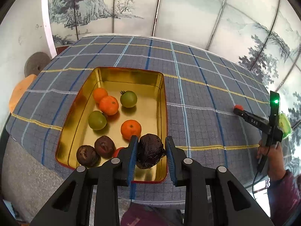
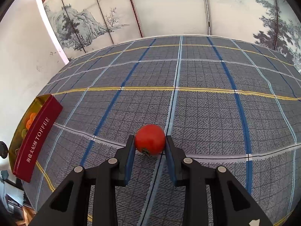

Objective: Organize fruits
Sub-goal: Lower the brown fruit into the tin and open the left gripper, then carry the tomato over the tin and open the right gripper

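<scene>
So on the left side there's the open rectangular gold metal tin (image 1: 105, 75) with red outer walls, sitting on the grey-blue plaid tablecloth (image 1: 197, 98). From the right wrist view you can read "TOFFEE" on the tin's red side. Inside it, going left to right: two wrinkled dark brown-purple passion fruits (image 1: 88, 155) touching each other in the near left corner, a green tomato (image 1: 97, 120), two orange tangerines (image 1: 108, 105) pressed together towards the back, a second green tomato with a stem (image 1: 128, 99), and another tangerine (image 1: 131, 129) near the middle. A bit of something red peeks out behind the gripper finger; can't tell what it is.

The left gripper (image 1: 151, 151) is hanging over the near end of the tin, its blue pads clamped on a third shrivelled dark passion fruit (image 1: 150, 150).

Further right, out on the bare cloth and well apart from the tin, the right gripper (image 2: 150, 144) has its jaws closed tight around a round red tomato (image 2: 150, 139), stem end facing down and towards the camera. In the left wrist view you can see a person's hand (image 1: 267, 148) and purple sleeve holding that gripper at the far right edge.
</scene>
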Tool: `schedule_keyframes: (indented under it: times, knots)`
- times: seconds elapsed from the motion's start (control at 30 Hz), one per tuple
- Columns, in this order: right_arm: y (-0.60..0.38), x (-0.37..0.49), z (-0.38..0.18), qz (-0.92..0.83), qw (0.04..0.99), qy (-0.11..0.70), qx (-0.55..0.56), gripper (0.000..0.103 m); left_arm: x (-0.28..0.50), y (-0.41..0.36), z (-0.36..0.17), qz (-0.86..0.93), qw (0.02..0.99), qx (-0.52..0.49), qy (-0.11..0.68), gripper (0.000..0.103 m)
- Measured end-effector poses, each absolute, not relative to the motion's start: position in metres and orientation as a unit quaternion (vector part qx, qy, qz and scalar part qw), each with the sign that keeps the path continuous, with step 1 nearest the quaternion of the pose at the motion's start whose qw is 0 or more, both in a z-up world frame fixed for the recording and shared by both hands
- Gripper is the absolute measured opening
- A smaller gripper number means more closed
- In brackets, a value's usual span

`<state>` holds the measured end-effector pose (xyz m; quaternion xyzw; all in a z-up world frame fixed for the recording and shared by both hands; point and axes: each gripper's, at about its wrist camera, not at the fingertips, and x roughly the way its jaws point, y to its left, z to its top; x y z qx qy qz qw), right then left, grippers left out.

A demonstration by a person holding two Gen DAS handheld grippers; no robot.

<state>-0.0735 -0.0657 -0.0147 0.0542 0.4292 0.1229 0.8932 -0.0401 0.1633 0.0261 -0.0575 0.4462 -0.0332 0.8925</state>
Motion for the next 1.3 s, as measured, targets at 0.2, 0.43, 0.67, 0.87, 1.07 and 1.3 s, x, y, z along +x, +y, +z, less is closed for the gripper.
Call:
schedule_keyframes:
  times: [0.2,0.43,0.67,0.87,1.07,1.3]
  knots:
    - [-0.064,-0.074,-0.014,0.115,0.895,0.429,0.047,0.029,-0.032,0.164,0.022,-0.018,0.901,-0.029,0.433,0.03]
    - [-0.063,-0.074,-0.015,0.111,0.895,0.43,0.04,0.029,-0.016,0.165,0.016,-0.01,0.904,-0.01,0.427,0.03]
    - [-0.061,-0.074,-0.016,0.11,0.895,0.431,0.035,0.029,-0.003,0.158,0.018,-0.004,0.911,0.014,0.412,0.03]
    - [-0.061,-0.074,-0.016,0.109,0.895,0.43,0.036,0.029,0.007,0.155,0.016,-0.003,0.911,0.022,0.412,0.03]
    - [-0.061,-0.074,-0.016,0.109,0.895,0.43,0.035,0.029,0.006,0.154,0.018,-0.001,0.913,0.023,0.408,0.03]
    - [-0.062,-0.074,-0.016,0.109,0.895,0.43,0.035,0.03,-0.001,0.152,0.021,0.012,0.915,0.026,0.403,0.03]
